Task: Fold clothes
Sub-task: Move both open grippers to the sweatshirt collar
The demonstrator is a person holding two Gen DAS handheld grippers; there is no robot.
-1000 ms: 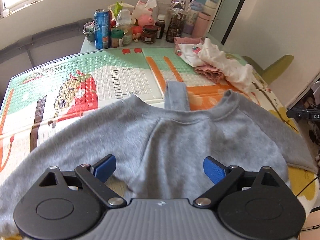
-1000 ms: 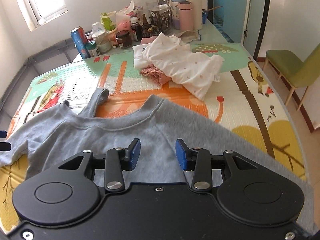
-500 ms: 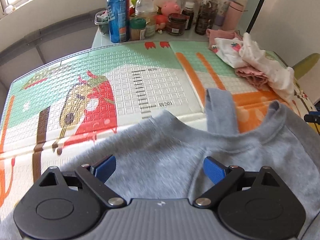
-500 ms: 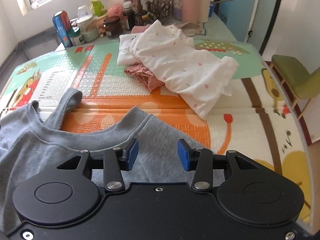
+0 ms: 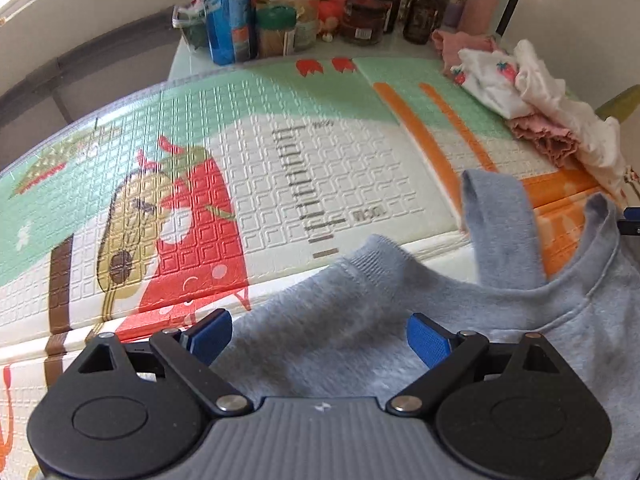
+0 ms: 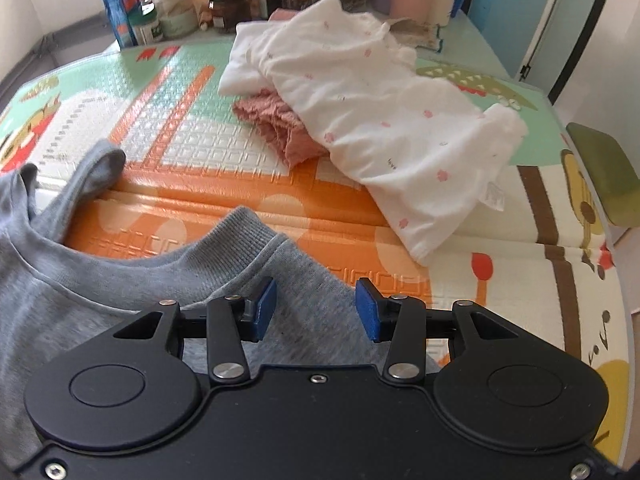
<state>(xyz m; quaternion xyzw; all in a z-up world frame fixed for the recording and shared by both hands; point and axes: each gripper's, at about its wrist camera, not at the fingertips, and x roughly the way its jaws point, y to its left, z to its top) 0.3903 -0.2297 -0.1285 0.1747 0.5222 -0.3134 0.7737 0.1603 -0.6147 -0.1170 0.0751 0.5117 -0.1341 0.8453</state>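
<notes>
While both tools, left tool [image 5: 319, 336] and right tool [image 6: 316, 309], are hanging open over grey sweatshirt [image 5: 360, 320], we are risking pinching only top layer, bunching collar.

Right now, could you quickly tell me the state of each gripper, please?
Left gripper: open, holding nothing, jaws wide apart above the grey sweatshirt.
Right gripper: open, holding nothing, poised over the sweatshirt's shoulder beside the collar.

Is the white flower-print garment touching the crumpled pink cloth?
Touching. The right wrist view shows the white flower-print garment lying over the crumpled pink cloth.
</notes>
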